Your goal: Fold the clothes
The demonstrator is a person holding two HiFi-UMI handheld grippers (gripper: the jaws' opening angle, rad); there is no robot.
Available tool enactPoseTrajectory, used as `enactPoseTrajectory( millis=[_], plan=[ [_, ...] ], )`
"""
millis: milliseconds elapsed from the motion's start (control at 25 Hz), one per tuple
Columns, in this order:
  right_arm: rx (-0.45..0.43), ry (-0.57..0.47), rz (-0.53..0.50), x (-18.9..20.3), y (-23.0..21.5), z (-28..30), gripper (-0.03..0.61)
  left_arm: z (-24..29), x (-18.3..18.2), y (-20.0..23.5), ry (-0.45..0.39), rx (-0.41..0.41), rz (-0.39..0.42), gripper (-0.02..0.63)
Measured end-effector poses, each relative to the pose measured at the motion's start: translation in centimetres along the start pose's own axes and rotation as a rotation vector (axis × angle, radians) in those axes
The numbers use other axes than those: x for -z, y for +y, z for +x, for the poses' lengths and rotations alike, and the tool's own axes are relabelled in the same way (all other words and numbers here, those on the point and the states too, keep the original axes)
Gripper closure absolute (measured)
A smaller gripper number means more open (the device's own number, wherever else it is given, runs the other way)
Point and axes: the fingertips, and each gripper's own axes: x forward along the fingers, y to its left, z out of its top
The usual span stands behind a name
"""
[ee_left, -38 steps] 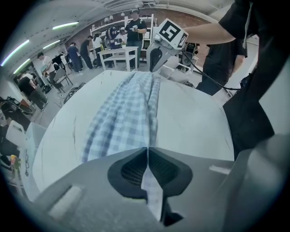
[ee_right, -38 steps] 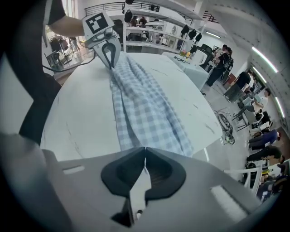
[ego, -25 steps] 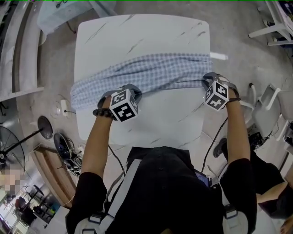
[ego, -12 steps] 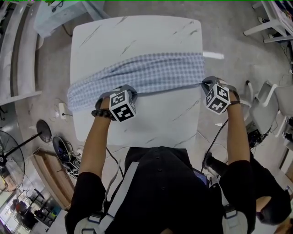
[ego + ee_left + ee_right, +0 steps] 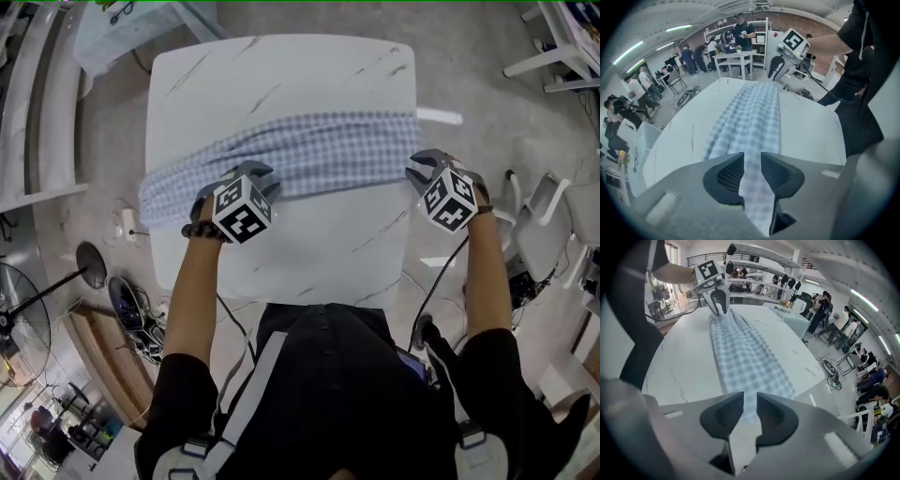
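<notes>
Both grippers sit a touch higher over the cloth than a moment ago, and their jaws have just been opening, while the checked cloth lies across the desk as it did before.

The white marbled desk (image 5: 281, 84) fills the middle of the head view. Across it, from its left edge to its right edge, runs the blue-and-white checked cloth (image 5: 319, 150), gathered into one long narrow band; its left end hangs slightly over the desk's edge.

The left gripper (image 5: 253, 178) points steeply down at the near edge of the band, towards its left end. Its jaws stand slightly apart, with a strip of the cloth running up between them. The pads do not clamp it.

The right gripper (image 5: 422, 171) points down at the band's right end, at the desk's right edge. Its jaws are likewise a little apart, with a pale fold of the cloth in the gap and no grip on it.

Each gripper view looks along the whole band to the other gripper at its far end, which the head view shows only from above. The gripper views also take in a workshop with people (image 5: 740, 33), shelves and a bicycle (image 5: 832, 371). Only the head view shows the standing fan (image 5: 23, 323) and cables (image 5: 141, 314) on the floor beside the desk.
</notes>
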Motion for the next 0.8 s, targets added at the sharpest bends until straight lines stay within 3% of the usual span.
enactPoseTrajectory(
  millis=[120,280,480,800],
  plan=[
    [0.021,0.003,-0.023,-1.1,-1.9,0.4,0.486,-0.2,0.8,2.6,0.016,-0.047,-0.028,0.495],
    [0.026,-0.007,-0.035,-2.9,-4.6,1.5,0.486,0.3,1.3,5.7,0.060,-0.077,-0.007,0.495],
    [0.002,-0.022,-0.082,-5.4,-5.8,3.6,0.486,1.1,1.4,7.6,0.071,-0.068,0.018,0.495],
    [-0.074,0.019,-0.075,-7.1,-6.0,6.9,0.457,3.6,2.8,7.9,0.120,-0.017,0.048,0.470]
  ],
)
